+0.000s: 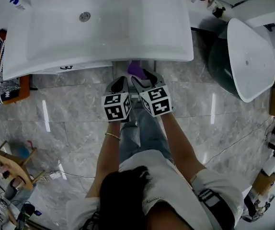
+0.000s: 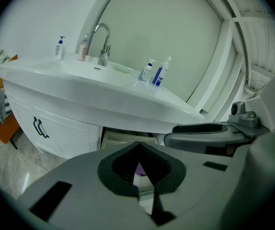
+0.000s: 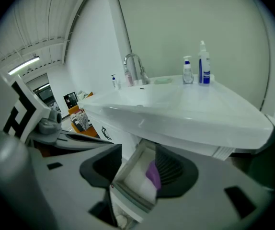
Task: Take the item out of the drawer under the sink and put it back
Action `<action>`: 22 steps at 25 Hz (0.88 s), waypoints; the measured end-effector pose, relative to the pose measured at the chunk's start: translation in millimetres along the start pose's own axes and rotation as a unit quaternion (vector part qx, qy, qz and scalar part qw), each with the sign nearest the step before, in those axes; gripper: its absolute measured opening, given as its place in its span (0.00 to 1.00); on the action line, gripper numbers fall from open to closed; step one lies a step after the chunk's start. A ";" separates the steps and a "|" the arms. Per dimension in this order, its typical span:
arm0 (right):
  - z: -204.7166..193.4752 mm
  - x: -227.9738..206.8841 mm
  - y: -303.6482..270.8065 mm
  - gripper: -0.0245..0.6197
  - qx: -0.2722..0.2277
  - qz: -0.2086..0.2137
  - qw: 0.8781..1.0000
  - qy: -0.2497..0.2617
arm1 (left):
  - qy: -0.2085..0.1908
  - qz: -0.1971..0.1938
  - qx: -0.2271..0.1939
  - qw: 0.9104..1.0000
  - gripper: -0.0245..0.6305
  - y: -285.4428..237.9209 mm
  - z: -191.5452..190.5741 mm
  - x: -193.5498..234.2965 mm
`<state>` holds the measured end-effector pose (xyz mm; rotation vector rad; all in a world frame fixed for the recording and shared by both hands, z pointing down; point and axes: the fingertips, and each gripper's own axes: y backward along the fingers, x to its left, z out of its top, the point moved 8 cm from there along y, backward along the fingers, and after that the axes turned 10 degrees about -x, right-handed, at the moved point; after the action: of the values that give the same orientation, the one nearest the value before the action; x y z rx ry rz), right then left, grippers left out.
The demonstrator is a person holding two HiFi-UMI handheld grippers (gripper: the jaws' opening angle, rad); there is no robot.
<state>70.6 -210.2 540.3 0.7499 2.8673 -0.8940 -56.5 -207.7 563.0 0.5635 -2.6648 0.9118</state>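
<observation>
The shiny grey stone floor (image 1: pixel 65 109) fills most of the room. A big white sink (image 1: pixel 128 32) stands at the far side, with a curved metal tap (image 3: pixel 133 66) on it. Under the sink, a white drawer (image 3: pixel 133 176) is pulled open. The right gripper (image 3: pixel 136 159) has its claw wide and pinches nothing. The left gripper (image 2: pixel 138 145), just to its left, has its claw tips together and holds nothing. The small purple item (image 3: pixel 153 174) lies inside the open drawer. Two white bottles with blue labels (image 3: pixel 203 63) stand at the sink's far right corner. Their words are too small to read.
</observation>
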 end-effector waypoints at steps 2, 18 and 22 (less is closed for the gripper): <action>-6.6 -6.1 -9.0 0.37 0.008 0.003 1.000 0.002 | -0.005 -0.006 0.002 1.000 0.04 -10.8 -5.0 -0.2; -70.1 -49.0 -78.7 0.44 0.084 0.019 0.996 -0.012 | 0.015 0.010 0.053 0.998 0.04 -75.0 -53.1 16.8; -83.0 -60.2 -91.8 0.45 0.091 0.016 0.996 -0.018 | 0.013 0.025 0.065 0.997 0.04 -90.4 -60.6 19.6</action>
<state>89.4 -256.8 668.4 0.7844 2.7610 -1.1625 -26.4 -240.5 664.2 0.5113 -2.6208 1.1057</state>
